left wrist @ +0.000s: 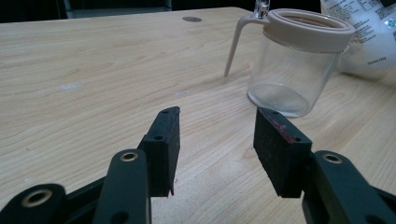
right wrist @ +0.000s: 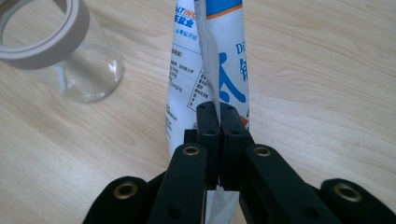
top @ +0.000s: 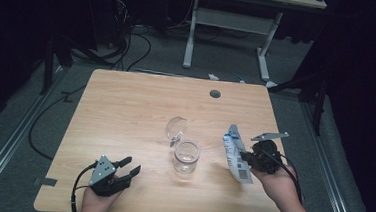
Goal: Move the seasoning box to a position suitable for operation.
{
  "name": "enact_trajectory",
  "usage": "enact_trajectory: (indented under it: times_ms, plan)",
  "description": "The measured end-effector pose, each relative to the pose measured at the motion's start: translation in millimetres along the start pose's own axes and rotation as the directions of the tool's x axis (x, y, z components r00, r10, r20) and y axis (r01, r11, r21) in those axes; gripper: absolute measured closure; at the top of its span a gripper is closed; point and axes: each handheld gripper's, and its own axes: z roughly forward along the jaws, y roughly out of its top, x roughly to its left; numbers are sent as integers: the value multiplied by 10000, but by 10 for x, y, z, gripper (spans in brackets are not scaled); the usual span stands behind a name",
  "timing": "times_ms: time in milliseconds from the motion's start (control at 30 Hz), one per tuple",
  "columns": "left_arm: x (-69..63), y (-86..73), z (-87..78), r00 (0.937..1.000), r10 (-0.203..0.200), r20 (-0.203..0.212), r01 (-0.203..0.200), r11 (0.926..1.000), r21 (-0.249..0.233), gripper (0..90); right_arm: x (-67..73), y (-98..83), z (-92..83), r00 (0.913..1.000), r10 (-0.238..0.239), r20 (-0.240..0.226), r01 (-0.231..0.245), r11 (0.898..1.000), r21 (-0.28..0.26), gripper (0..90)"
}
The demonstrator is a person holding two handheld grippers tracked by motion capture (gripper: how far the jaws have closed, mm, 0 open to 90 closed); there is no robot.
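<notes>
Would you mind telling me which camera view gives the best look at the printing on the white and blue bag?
The right gripper view: the bag is close, its blue characters sharp, pinched in the right claw. The high view shows it small. The left gripper view catches a blurred corner behind the jar.

The surface (top: 126, 106) is pale wood-grain laminate, smooth with a soft sheen. The jar (top: 186, 158) is clear glossy plastic or glass with a matt beige plastic collar and a transparent hinged lid (top: 175, 128); the bag (top: 236, 154) is glossy printed white-and-blue plastic film, creased. The tongs (left wrist: 217, 140) are matt black plastic arms with brass-coloured rivets and rough black foam-like pads (left wrist: 280, 147).
</notes>
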Motion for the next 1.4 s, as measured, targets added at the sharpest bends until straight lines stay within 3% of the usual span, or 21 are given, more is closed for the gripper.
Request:
enact_trajectory:
  times_ms: [300,600,1400]
  plan:
    - [-8,-7,-6,10000,8,-3,-8,10000,-11,510,14,77,-32,9997,-250,-8,250,9961,843,900]
    - [-9,-7,-7,10000,37,4,-37,10000,-18,510,17,113,-34,9989,-448,-108,460,9853,1647,899]
    - [-33,-5,1,9999,151,83,-151,9999,-37,504,70,268,-3,9953,-796,-545,931,9403,3274,898]
